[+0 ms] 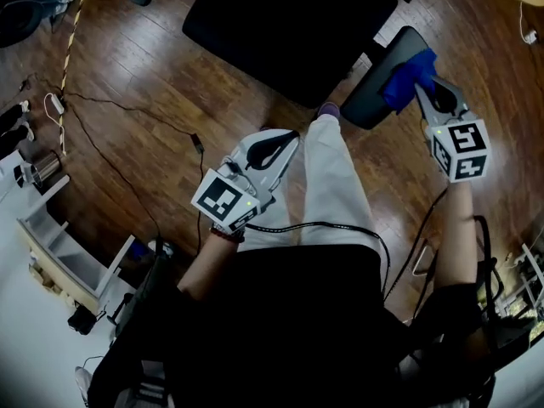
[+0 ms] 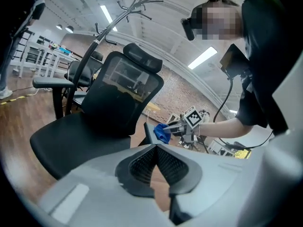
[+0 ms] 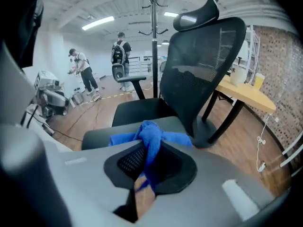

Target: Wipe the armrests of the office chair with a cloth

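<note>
1. The crumpled blue cloth [image 3: 150, 135] is clamped between the closed jaws of the right gripper [image 1: 425, 90]. It is pressed onto the dark grey padded armrest [image 1: 374, 90] on the near side of the black mesh-backed office chair [image 2: 118, 96].
2. Wiping of this near armrest is judged to be under way. How much of the pad has been covered cannot be told, since no streak or damp mark is visible on it.
3. The left gripper [image 1: 289, 139] is held well apart from the chair, above the brown wooden floor [image 1: 153, 83]. Its jaws are drawn together with nothing between them.
4. The far grey armrest [image 2: 52, 82] carries no cloth and is judged to be the part left to wipe.
</note>
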Available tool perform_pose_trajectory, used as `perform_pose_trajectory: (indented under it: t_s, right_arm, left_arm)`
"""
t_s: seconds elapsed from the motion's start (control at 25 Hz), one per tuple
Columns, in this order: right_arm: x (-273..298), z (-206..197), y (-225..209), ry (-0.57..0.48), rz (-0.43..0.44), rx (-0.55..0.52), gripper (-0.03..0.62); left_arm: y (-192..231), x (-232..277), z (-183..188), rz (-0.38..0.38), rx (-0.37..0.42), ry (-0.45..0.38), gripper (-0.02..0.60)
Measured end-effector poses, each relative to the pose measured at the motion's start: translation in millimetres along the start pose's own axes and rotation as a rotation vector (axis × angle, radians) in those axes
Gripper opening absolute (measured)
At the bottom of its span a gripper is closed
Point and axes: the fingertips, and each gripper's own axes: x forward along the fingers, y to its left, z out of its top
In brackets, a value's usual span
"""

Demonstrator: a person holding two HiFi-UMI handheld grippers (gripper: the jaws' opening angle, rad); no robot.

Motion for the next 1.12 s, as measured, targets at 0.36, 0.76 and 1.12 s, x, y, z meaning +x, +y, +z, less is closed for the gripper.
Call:
perform_pose_trajectory:
  t_s: [0.36, 0.76, 1.12]
  right_arm:
    - [-25, -20, 157, -0.218, 0.015, 0.175, 0.048]
    - [-11, -46, 175, -0.673, 0.100, 0.376, 0.049]
    - [28, -75, 88, -1.181, 0.249, 0.306, 0.049]
  left_arm:
    - [-7, -72, -48, -0.107, -0.010, 0.014, 0.005]
    - [2, -2, -77, -0.222, 0.244, -0.143, 0.005]
    - [14, 109, -126, -0.450, 0.455, -0.326, 0.005]
